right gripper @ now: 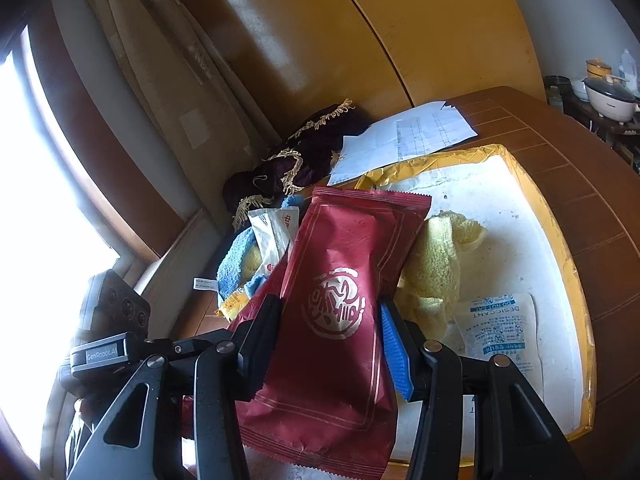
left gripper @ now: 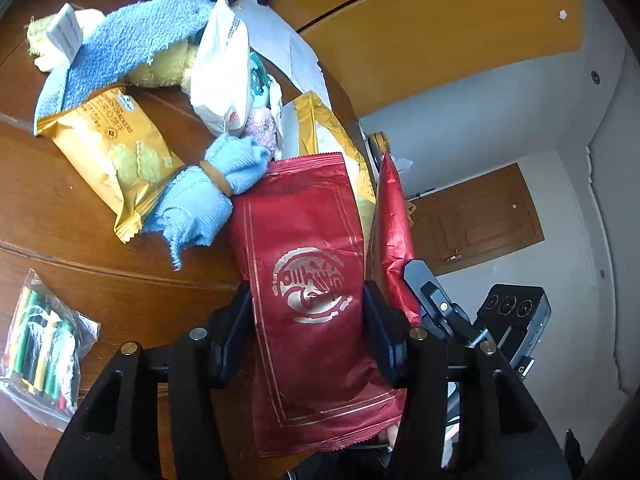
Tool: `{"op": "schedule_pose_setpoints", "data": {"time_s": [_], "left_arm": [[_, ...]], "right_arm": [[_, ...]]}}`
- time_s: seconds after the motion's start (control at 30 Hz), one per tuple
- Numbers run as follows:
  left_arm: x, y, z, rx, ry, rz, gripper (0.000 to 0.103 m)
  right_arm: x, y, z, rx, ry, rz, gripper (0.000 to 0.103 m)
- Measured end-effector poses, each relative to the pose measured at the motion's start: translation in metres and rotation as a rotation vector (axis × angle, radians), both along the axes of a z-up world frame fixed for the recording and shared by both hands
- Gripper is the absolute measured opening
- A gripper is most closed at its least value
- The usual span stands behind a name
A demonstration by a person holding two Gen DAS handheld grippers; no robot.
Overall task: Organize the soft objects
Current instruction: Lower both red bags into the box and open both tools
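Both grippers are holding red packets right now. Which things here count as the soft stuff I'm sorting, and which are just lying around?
Part of the job:
red packet in the left gripper
red packet in the right gripper
blue towel
tied blue cloth
yellow cloth
cracker bag
white pouch
desiccant sachet

Probably just lying about:
paper sheets
bag of markers
fringed dark cloth

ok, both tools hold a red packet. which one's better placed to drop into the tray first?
Right. Its tool, holding a red packet, already faces the yellow-rimmed tray. The left tool faces the pile on the table.
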State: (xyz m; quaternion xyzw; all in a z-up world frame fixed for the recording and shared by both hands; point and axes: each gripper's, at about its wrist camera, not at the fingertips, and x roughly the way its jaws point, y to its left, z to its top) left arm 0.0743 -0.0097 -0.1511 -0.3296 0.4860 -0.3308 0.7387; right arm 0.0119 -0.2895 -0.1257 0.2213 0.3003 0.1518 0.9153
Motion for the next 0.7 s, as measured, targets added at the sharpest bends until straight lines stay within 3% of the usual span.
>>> {"op": "schedule_pose_setpoints", "data": {"time_s": [0.13, 0.23, 0.33, 0.47, 0.57, 0.7], "left_arm": [[-0.008, -0.008, 0.020, -0.011, -0.096, 0.008, 0.051], [-0.002, -0.020, 0.039, 0.027, -0.162, 0.033, 0.051], [0.010, -0.042, 0.054, 0.049, -0.215, 0.029, 0.051], [0.035, -0.068, 0.068, 0.119, -0.249, 0.017, 0.051], [0.056, -0.095, 0.070, 0.208, -0.267, -0.017, 0.051], [0.081, -0.131, 0.057, 0.433, -0.274, -0.012, 0.051]], "right_arm": [[-0.006, -0.016, 0.007, 0.020, -0.045, -0.015, 0.050], [-0.008, -0.038, 0.014, 0.037, -0.093, -0.029, 0.050], [0.002, -0.062, 0.020, 0.019, -0.098, -0.067, 0.050], [0.028, -0.081, 0.018, -0.082, -0.053, -0.136, 0.050], [0.051, -0.086, 0.003, -0.149, -0.006, -0.149, 0.050], [0.076, -0.084, -0.021, -0.224, 0.068, -0.141, 0.050]]}}
